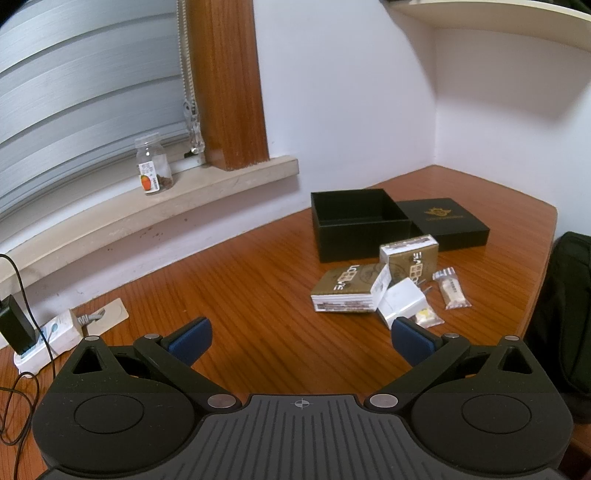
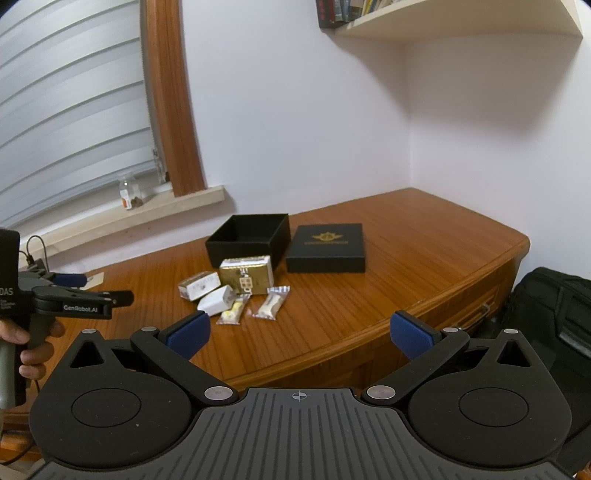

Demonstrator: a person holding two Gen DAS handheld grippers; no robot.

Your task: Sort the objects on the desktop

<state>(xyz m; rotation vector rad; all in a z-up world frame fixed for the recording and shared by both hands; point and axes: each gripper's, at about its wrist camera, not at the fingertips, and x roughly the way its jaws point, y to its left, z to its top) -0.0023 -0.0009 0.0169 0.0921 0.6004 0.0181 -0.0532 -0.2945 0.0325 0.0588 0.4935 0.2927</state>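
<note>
An open black box (image 1: pixel 360 221) (image 2: pixel 248 238) stands on the wooden desk (image 1: pixel 240 280), its lid (image 1: pixel 445 221) (image 2: pixel 327 247) beside it to the right. In front lie two gold card boxes (image 1: pixel 349 288) (image 1: pixel 410 260) (image 2: pixel 246 278), a white adapter (image 1: pixel 402 299) (image 2: pixel 216 300) and two wrapped candies (image 1: pixel 451 288) (image 2: pixel 272 303) (image 2: pixel 232 310). My left gripper (image 1: pixel 301 339) is open and empty, left of and short of the pile. My right gripper (image 2: pixel 299 338) is open and empty above the desk's front edge. The left gripper also shows in the right wrist view (image 2: pixel 74 291).
A white power strip (image 1: pixel 48 339) with a black plug and cable lies at the desk's left. A glass jar (image 1: pixel 153 168) stands on the window sill. A black bag (image 2: pixel 554 325) sits right of the desk. A shelf (image 2: pixel 461 18) hangs above.
</note>
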